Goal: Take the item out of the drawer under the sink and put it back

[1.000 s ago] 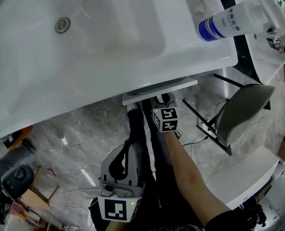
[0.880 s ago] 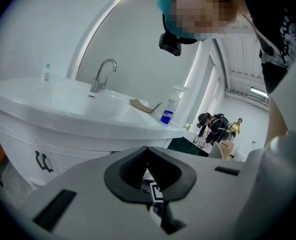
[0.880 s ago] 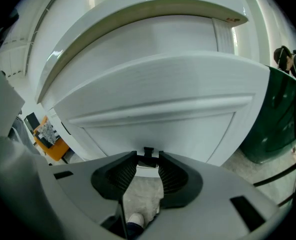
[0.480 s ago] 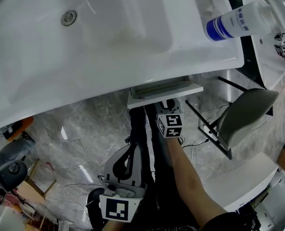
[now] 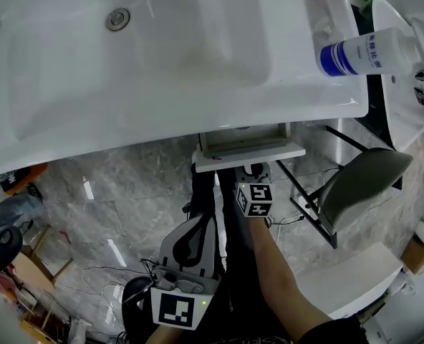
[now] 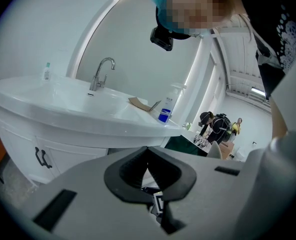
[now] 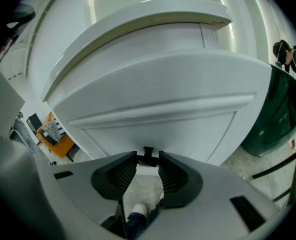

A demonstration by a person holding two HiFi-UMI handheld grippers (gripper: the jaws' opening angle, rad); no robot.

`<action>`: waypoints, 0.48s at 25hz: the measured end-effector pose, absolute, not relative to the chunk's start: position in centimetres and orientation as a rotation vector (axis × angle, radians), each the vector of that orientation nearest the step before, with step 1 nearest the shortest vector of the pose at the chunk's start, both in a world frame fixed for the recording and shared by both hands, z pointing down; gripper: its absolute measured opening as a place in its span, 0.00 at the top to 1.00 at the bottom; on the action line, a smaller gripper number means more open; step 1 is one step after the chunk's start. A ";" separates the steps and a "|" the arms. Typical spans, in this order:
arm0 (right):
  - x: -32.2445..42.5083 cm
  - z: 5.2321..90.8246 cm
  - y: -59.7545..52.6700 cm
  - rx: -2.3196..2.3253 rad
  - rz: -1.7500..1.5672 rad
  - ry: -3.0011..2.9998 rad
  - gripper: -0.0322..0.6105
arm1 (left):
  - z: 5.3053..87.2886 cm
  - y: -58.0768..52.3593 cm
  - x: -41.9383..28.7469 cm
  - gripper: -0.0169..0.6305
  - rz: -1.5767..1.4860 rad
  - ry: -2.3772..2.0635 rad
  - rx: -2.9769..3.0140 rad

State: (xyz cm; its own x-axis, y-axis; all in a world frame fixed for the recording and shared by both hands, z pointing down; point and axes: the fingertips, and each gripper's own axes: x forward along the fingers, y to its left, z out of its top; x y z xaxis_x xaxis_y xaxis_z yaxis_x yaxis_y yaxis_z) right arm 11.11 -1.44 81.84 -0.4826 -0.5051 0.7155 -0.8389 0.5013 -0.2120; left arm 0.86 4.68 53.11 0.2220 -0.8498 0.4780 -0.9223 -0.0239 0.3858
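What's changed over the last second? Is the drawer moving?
The drawer has slid further out from under the sink, pulled by the right gripper, clamped on its handle. The left gripper stays low, shut, empty; the bottle is unmoved.

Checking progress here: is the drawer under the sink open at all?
Yes, in the head view the drawer juts out past the front edge of the sink, and the right gripper has its jaws on the handle.
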 end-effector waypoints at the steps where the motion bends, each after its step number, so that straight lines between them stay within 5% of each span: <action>1: 11.1 81.9 -1.4 1.093 0.748 -2.158 0.73 | 53.0 4.6 0.8 0.97 0.147 -1.637 1.872; 12: 11.4 81.5 -0.7 0.946 0.723 -2.069 0.72 | 51.4 3.3 0.1 0.97 0.112 -1.669 1.871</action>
